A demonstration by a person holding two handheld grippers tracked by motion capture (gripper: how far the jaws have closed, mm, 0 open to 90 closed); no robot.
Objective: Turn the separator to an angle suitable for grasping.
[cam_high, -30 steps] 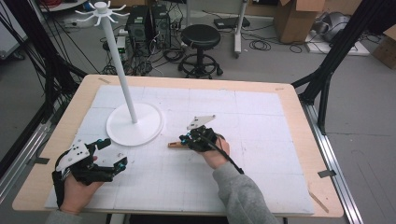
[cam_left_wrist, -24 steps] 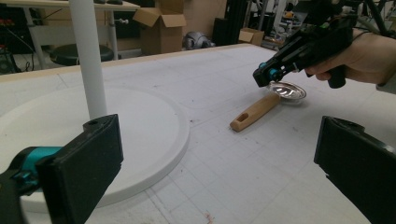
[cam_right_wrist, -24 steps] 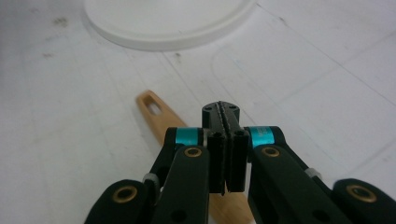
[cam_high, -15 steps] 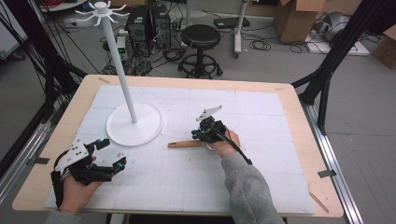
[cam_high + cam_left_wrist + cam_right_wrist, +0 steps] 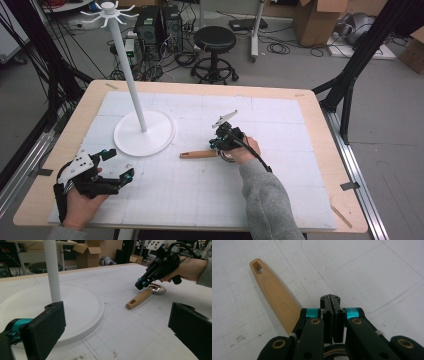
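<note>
Table (image 5: 320,150): covered by a white gridded mat, on which everything rests.
Hook stand (image 5: 143,134): taken as landmark; its round base lies flat, its hooks at the top are seen bare.
Left gripper (image 5: 111,165): held low, near the stand's base on the person's side; jaws spread wide, nothing between them.
Right gripper (image 5: 331,301): poised above the utensil's handle; jaws pressed together on nothing.
Wooden-handled utensil (image 5: 199,154): lying flat just right of the base, metal bowl (image 5: 156,288) farthest from it.
Progress: nothing lifted or hung yet; hanging is only guessed as the aim.
</note>
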